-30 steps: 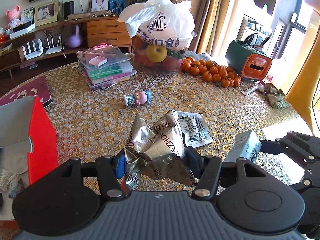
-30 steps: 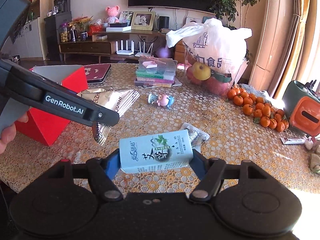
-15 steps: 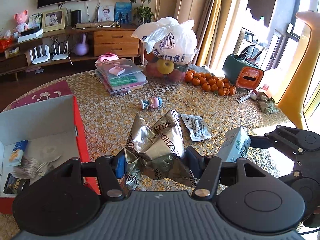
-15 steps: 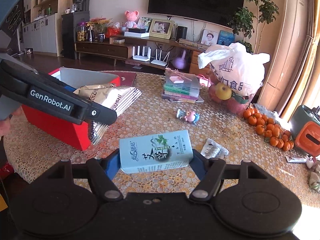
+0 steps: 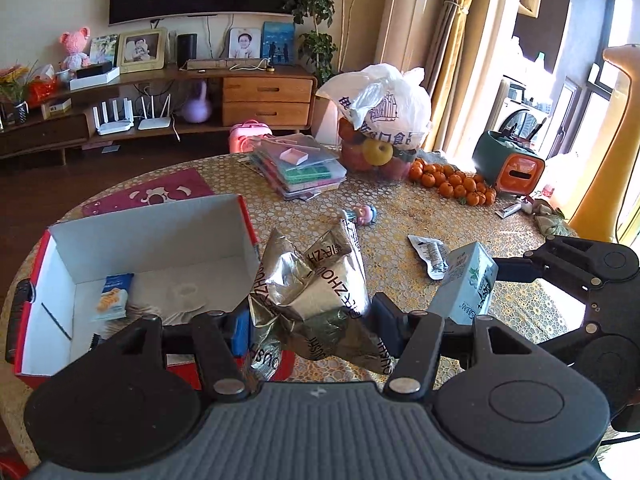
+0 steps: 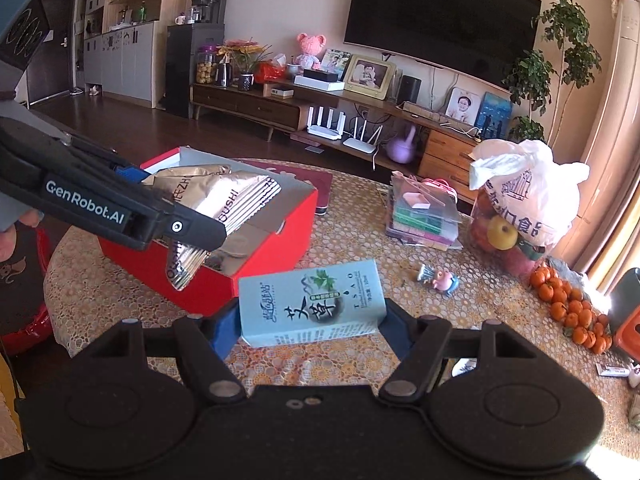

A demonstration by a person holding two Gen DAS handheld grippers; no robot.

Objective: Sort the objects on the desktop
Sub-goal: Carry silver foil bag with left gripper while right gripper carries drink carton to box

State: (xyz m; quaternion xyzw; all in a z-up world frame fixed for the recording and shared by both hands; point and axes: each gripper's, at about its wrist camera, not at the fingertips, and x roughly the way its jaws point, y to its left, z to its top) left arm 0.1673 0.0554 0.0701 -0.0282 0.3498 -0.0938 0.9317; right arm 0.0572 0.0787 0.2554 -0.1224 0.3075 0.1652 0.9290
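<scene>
My left gripper (image 5: 310, 320) is shut on a crumpled silver foil bag (image 5: 312, 292), held in the air at the right wall of the open red box (image 5: 36, 280). Inside that box lie a small blue packet (image 5: 114, 298) and other small items. My right gripper (image 6: 310, 320) is shut on a pale blue carton (image 6: 310, 304), carried above the table just right of the box (image 6: 276, 256). The right wrist view shows the left gripper's arm and the foil bag (image 6: 216, 196) over the box's near corner. The carton (image 5: 466, 288) appears at right in the left wrist view.
A small doll (image 5: 362, 214) and a printed sachet (image 5: 432, 252) lie on the patterned tablecloth. Further back stand a stack of folders (image 5: 298, 168), a fruit bag (image 5: 382, 120), a heap of oranges (image 5: 452, 184) and a green-orange container (image 5: 508, 162). A maroon mat (image 5: 148, 196) lies behind the box.
Both grippers have risen and swung left toward the red box, each keeping its grip. The box's inside has come into full view, and the foil bag now hangs at its edge.
</scene>
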